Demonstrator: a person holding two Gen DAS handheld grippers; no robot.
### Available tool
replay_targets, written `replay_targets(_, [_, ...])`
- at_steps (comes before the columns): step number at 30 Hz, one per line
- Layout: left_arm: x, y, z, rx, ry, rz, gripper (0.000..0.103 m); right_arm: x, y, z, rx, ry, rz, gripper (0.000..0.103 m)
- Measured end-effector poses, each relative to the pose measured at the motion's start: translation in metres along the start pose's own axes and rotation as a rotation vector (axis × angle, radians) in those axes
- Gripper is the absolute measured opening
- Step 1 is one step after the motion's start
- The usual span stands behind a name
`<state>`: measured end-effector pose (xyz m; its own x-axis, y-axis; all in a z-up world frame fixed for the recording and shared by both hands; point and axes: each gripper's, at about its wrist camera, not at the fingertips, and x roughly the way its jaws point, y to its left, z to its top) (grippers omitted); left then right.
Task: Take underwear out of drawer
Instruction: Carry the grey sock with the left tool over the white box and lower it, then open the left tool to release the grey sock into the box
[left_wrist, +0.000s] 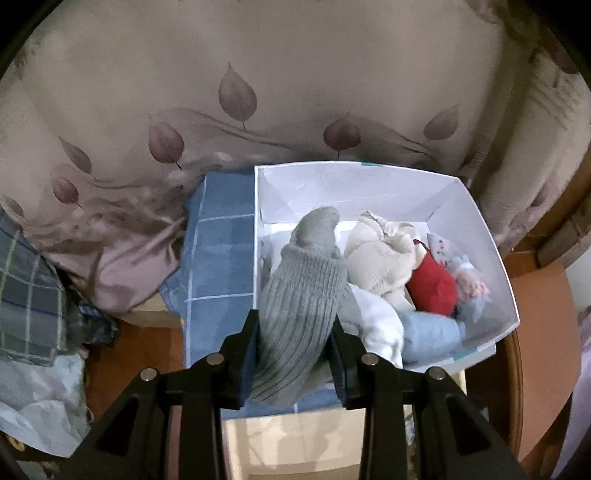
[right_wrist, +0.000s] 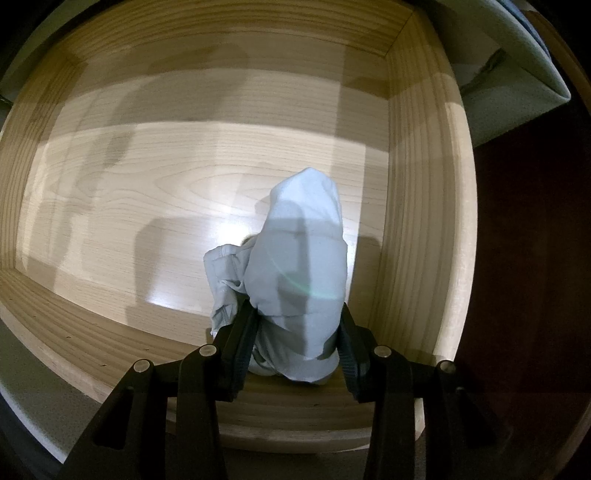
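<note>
Pale wood fills the right view: the drawer (right_wrist: 229, 155), bare but for 1 pale blue garment (right_wrist: 299, 266). Nearest, the right tool (right_wrist: 297, 347) pinches that garment's bunched lower end, the rest rising toward 12 o'clock with a loose fold spilling at 9. Only a bunch is caught, so a quick lift could let it slide free, or the loose fold could snag the drawer wall. Over on the left, the left tool (left_wrist: 295, 347) clamps a grey ribbed sock (left_wrist: 303, 291) above the white box (left_wrist: 491, 258) of small clothes at 1 o'clock; a poor release could hang it on the rim beside the blue checked cloth (left_wrist: 218, 251).
</note>
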<state>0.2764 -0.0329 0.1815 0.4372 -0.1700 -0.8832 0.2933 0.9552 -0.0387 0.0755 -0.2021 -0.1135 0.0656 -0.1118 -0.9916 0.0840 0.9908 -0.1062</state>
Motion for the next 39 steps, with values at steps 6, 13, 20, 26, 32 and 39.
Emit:
replay_targets(6, [0.035,-0.009,0.004,0.014,0.038,-0.014,0.034,0.000,0.002,0.000,0.001,-0.002,0.000,0.039])
replay_targets(13, [0.058,-0.016,0.006,0.028,0.068,0.001,0.036,0.000,0.002,-0.001,0.002,-0.003,0.001,0.039])
replay_targets(20, [0.058,-0.013,0.004,0.026,0.057,0.014,0.045,0.001,0.002,0.000,0.001,-0.003,0.001,0.039])
replay_targets(26, [0.052,-0.013,0.004,0.013,0.063,0.022,0.049,0.001,0.002,0.000,0.001,-0.003,0.001,0.039])
replay_targets(32, [0.036,-0.017,0.003,0.039,0.067,0.050,0.056,0.001,0.002,0.000,0.001,-0.004,0.001,0.039])
replay_targets(39, [0.003,-0.016,-0.004,0.050,0.025,0.064,0.056,0.001,0.001,0.002,-0.002,-0.003,0.001,0.039])
